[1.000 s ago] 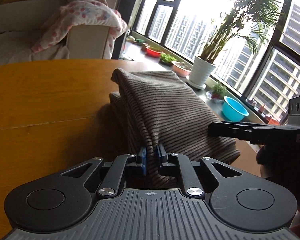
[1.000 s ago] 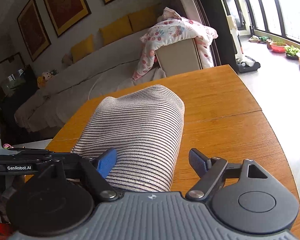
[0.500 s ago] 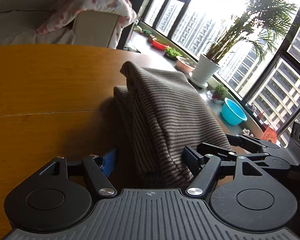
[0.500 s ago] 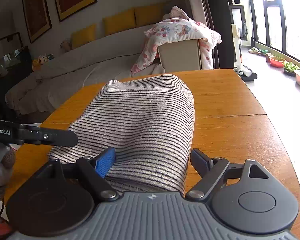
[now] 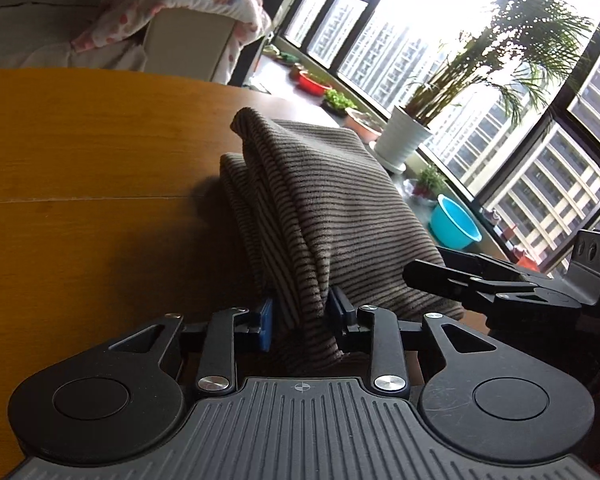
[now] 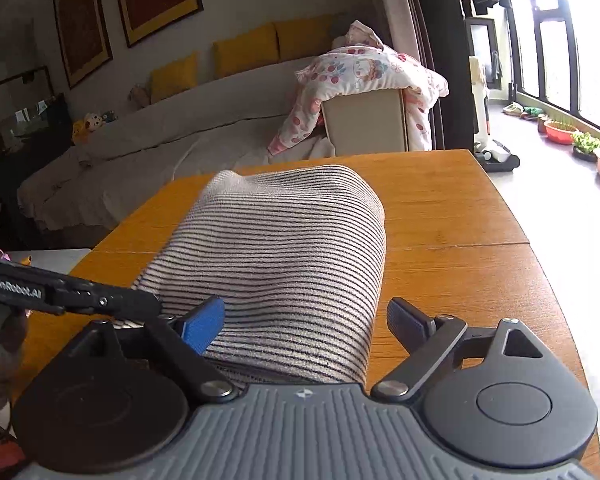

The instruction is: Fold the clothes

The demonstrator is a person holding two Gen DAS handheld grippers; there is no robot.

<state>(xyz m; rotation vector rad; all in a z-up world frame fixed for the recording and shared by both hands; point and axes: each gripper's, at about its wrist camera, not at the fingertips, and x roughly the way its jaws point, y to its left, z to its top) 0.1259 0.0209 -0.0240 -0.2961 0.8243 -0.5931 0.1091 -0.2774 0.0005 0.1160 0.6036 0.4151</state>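
Observation:
A folded grey-and-black striped garment (image 5: 332, 200) lies on the wooden table (image 5: 80, 160). In the left wrist view my left gripper (image 5: 300, 312) is shut on the near edge of the cloth, with several layers bunched between its blue pads. My right gripper's fingers (image 5: 452, 280) reach in from the right beside the cloth. Seen from the right wrist, the striped garment (image 6: 284, 240) forms a rounded hump on the table (image 6: 460, 220). My right gripper (image 6: 306, 320) is open wide astride its near end and holds nothing. The left gripper (image 6: 100, 300) enters from the left.
A sofa with yellow cushions (image 6: 244, 48) and a floral quilt (image 6: 372, 72) stands beyond the table's far edge. A potted palm (image 5: 404, 140) and a blue basin (image 5: 454, 222) sit by the window. The table's curved edge (image 6: 560, 288) runs along the right.
My left gripper was shut a second ago, stood open half a second ago, and has closed again on a thicker bunch of the cloth's edge. The right gripper stayed open.

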